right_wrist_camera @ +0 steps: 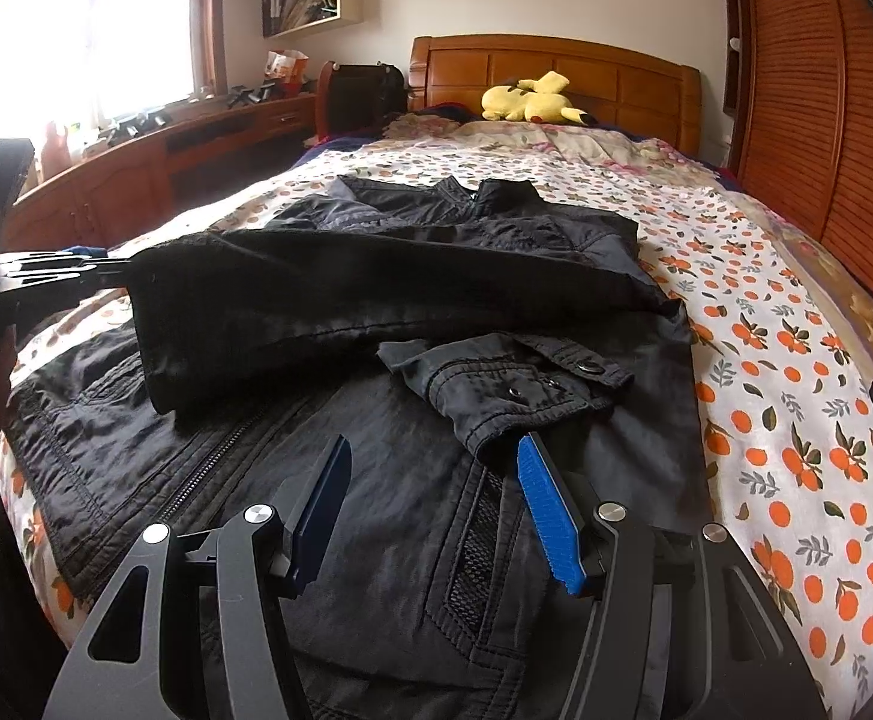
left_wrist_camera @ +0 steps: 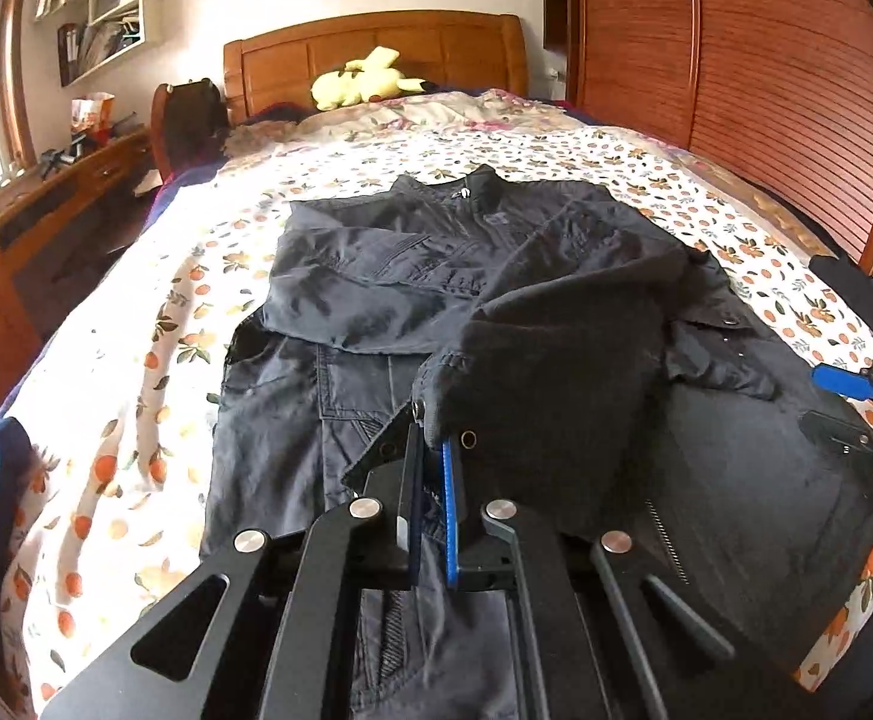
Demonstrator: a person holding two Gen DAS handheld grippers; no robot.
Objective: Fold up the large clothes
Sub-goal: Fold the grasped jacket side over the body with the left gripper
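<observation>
Left gripper (left_wrist_camera: pixel 433 438) angled down, jaws clamped on black jacket's (left_wrist_camera: pixel 376 276) sleeve cuff (left_wrist_camera: pixel 436 396), right gripper (right_wrist_camera: pixel 433 459) half open, empty, just above jacket front.

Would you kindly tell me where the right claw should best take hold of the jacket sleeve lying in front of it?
Take the cuff at its near hem, coming from the near side, low and forward. The cuff lies flat on the jacket with that edge facing the open right claw, slightly raised, so one finger could slip under.

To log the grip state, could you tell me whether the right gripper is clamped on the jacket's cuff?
No, the right gripper stands open over the black jacket, its cuff just beyond the fingertips, unpinched.
</observation>
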